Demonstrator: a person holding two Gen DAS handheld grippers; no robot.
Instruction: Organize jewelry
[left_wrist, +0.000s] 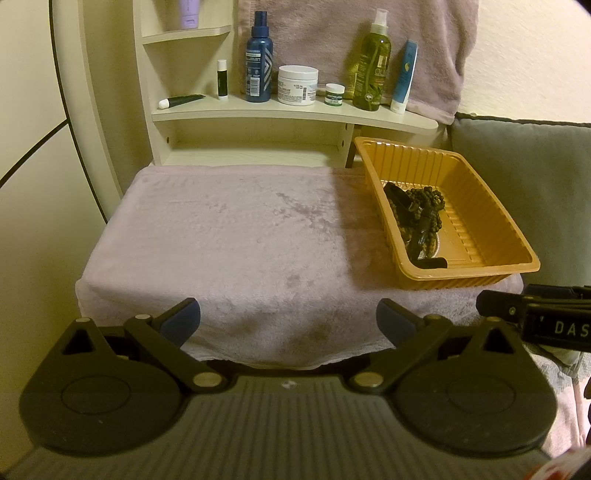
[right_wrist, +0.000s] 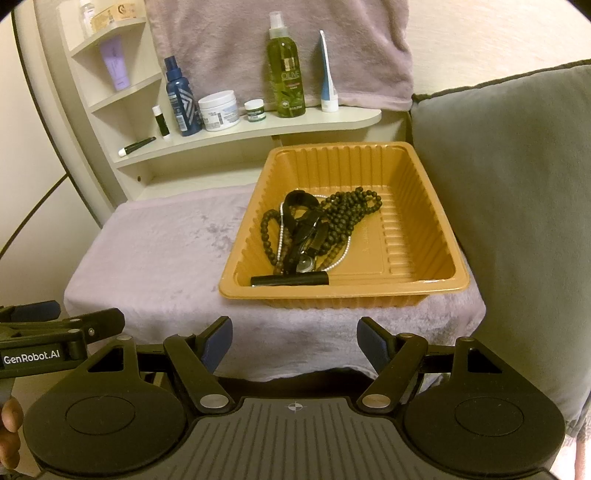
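An orange ribbed plastic tray (right_wrist: 424, 291) sits on the right side of a towel-covered surface (right_wrist: 159, 251); it also shows in the left wrist view (left_wrist: 476, 206). In the tray lies a tangle of dark bead strands (right_wrist: 351, 210), a thin pearl strand (right_wrist: 282, 236), a black-strapped watch (right_wrist: 306, 258) and a black stick-shaped item (right_wrist: 290, 279). The jewelry also shows in the left wrist view (left_wrist: 424, 206). My left gripper (left_wrist: 288, 321) is open and empty over the towel's near edge. My right gripper (right_wrist: 294, 345) is open and empty in front of the tray.
A cream shelf (left_wrist: 295, 112) behind the towel carries a blue bottle (left_wrist: 259, 59), a white jar (left_wrist: 297, 84), a green spray bottle (left_wrist: 372, 66), tubes and a small jar. A grey cushion (right_wrist: 517, 206) stands right of the tray. A towel hangs on the back wall (right_wrist: 280, 44).
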